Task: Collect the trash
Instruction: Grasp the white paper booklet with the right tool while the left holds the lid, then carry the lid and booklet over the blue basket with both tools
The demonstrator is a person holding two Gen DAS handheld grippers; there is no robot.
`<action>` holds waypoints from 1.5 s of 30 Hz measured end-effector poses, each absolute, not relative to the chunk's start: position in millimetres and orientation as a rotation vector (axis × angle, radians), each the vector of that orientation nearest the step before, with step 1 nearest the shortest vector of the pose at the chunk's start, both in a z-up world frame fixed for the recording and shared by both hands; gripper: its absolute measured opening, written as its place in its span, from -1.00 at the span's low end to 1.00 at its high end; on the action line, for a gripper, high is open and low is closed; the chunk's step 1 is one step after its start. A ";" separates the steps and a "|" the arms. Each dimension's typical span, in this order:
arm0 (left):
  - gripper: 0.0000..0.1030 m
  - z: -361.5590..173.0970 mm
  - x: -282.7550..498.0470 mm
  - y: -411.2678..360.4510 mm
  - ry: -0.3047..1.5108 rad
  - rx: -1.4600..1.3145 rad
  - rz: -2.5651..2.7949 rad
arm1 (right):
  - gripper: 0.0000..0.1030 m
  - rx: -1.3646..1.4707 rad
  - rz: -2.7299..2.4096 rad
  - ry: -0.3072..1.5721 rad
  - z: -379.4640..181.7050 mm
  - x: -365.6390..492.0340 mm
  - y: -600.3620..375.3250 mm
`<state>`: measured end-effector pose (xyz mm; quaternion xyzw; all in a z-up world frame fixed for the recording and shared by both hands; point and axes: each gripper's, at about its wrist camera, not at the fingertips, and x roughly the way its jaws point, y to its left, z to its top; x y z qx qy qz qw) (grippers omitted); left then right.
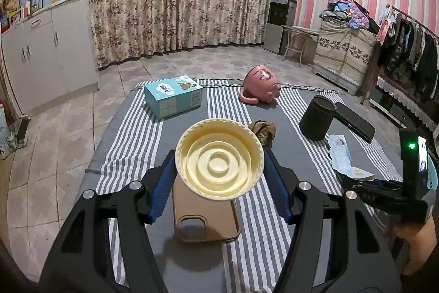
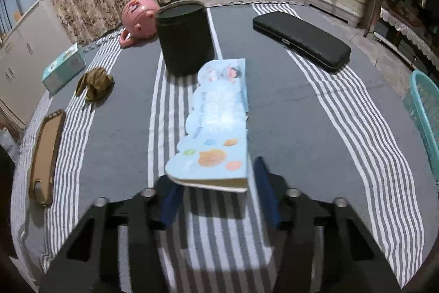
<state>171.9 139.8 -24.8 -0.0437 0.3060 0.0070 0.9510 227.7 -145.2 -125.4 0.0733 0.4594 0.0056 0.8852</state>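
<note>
My left gripper (image 1: 219, 169) is shut on a cream plastic bowl (image 1: 219, 158), held by its sides above the striped table cloth (image 1: 131, 144). A crumpled brown paper wad (image 1: 262, 131) lies just behind the bowl; it also shows in the right wrist view (image 2: 96, 83). A black cylindrical bin (image 2: 185, 37) stands upright mid-table, also in the left wrist view (image 1: 317, 117). My right gripper (image 2: 216, 183) is open, its fingers either side of the near end of a light blue picture booklet (image 2: 216, 125). The booklet's near end sits slightly raised off the cloth.
A tan phone case (image 1: 204, 213) lies under the bowl, also seen at the left in the right wrist view (image 2: 46, 155). A teal tissue box (image 1: 174, 96), a tipped pink cup (image 1: 262, 85) and a black flat case (image 2: 301, 39) lie on the cloth. A teal basket (image 2: 425, 114) stands at the right edge.
</note>
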 end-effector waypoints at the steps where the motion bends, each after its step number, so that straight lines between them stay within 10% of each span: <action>1: 0.19 -25.0 172.2 139.4 0.622 -0.088 0.013 | -0.42 0.165 0.022 0.951 -124.5 227.3 -150.2; 5: 0.19 -25.6 172.5 135.0 0.620 -0.077 0.012 | -0.35 0.215 0.088 0.928 -124.9 223.7 -160.5; 8: 0.19 -27.1 171.8 133.7 0.616 -0.080 0.008 | 0.54 0.237 0.097 0.882 -126.8 216.0 -164.6; 17: 0.19 -31.0 169.7 133.7 0.618 -0.070 0.008 | 0.55 0.198 0.066 0.793 -116.5 220.1 -144.5; 28: 0.19 -33.6 171.5 146.1 0.621 -0.086 0.025 | -0.26 0.199 0.079 0.791 -118.1 227.7 -145.7; 32: 0.19 -33.9 171.1 145.6 0.617 -0.080 0.023 | -0.14 0.205 0.090 0.792 -114.8 233.9 -151.2; 34: 0.19 -34.6 171.1 145.9 0.614 -0.076 0.023 | 0.48 0.193 0.071 0.793 -110.6 244.4 -155.2; 45: 0.19 -34.9 182.0 150.7 0.627 -0.056 0.036 | 0.40 0.126 -0.009 1.014 -126.8 325.7 -134.2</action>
